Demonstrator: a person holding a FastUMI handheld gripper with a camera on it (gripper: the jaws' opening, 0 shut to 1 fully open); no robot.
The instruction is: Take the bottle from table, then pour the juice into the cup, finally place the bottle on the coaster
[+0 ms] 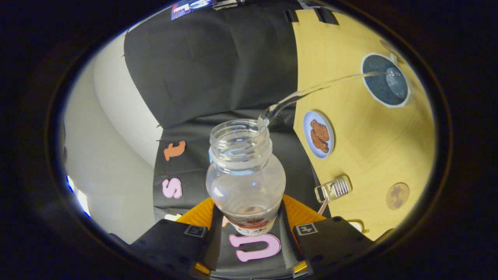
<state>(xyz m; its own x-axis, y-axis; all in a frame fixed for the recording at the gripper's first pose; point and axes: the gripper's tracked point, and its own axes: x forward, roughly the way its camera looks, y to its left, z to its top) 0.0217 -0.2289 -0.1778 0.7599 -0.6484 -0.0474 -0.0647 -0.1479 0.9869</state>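
Gripper view: the claw (pixel 249 233) holds the bottle (pixel 246 175), both fingers (pixel 175 239) pressed on its lower body, so the bottle sits between them with its open mouth beyond the fingertips. Its long axis runs straight ahead along the fingers, tipped over so the mouth points away from the claw. A clear stream arcs from the rim to the cup (pixel 385 79), far ahead and to the right on the table (pixel 369 155). Judging from that long thin arc, any wobble or extra tilt could throw juice past the cup, or onto the plate (pixel 319 134) lying under the stream's path.
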